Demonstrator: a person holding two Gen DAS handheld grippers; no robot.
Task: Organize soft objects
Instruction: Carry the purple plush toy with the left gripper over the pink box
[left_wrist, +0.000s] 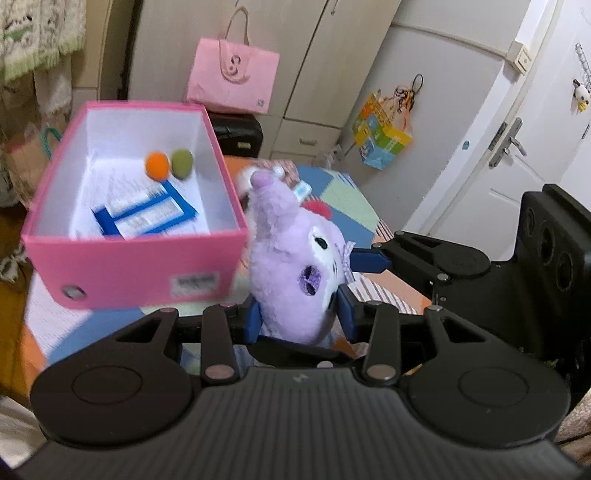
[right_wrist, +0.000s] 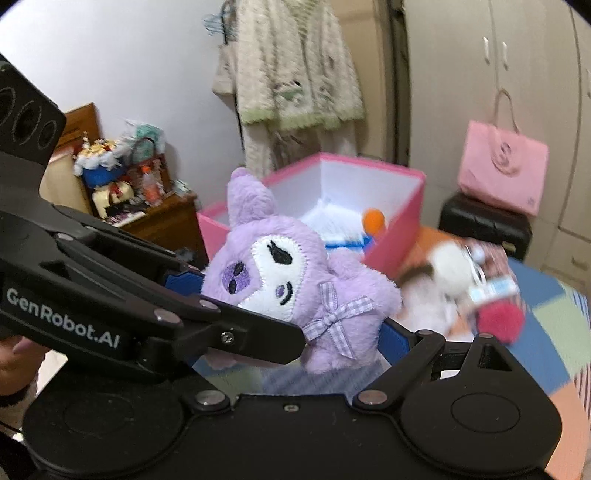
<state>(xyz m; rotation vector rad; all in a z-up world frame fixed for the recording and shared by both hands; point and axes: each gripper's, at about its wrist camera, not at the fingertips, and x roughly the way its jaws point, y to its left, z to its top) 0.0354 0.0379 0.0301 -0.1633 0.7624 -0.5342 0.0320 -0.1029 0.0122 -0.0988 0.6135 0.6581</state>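
The left hand-held gripper (left_wrist: 301, 314) was clenched on the lower body of the purple plush toy (left_wrist: 291, 258), its blue pads sunk into the soft pile, so the toy hung clear of the patchwork bed cover (left_wrist: 343, 199). The right hand-held gripper (right_wrist: 291, 314) stood wide at the toy's flanks; contact could not be confirmed. Ahead and to the left sat the rigid pink box (left_wrist: 129, 266), already holding an orange ball (left_wrist: 157, 167) and a green ball (left_wrist: 181, 163), probably the destination
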